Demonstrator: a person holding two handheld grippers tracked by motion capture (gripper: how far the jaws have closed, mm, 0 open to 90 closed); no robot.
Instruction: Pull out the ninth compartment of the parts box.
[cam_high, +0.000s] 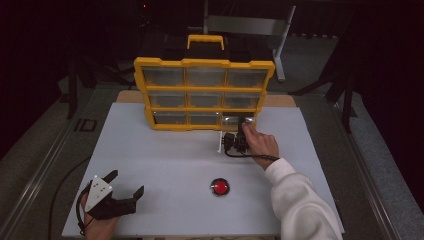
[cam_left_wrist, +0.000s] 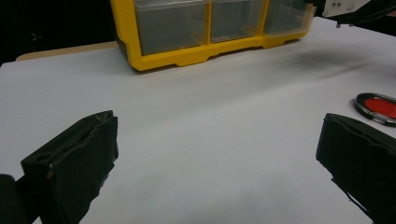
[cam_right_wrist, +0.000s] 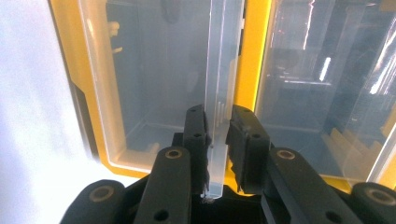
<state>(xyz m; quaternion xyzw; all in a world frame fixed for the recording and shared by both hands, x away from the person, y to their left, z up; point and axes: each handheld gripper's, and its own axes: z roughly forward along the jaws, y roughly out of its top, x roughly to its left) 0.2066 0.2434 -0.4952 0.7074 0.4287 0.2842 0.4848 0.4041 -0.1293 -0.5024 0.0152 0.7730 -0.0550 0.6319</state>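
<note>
The right gripper is up against the bottom right drawer of the yellow organizer, which stands upright at the far side of the white table. In the right gripper view its jaws stand close together with the drawer's clear front lip between them; the left pad lies against the plastic, while a thin gap seems to remain at the right pad, so a full clamp is hard to confirm. The camera is rolled there, so the cabinet's yellow frame runs up and down.

The left gripper rests near the table's near left corner, jaws spread wide with nothing between them, well apart from the cabinet. A red button sits on the table between the two hands, nearer the front edge. The white surface between cabinet and button is open room.

The drawers look dim and cloudy; I cannot make out any contents. The person's white sleeve covers the right front part of the table, and the hand hides most of the right gripper from above.
</note>
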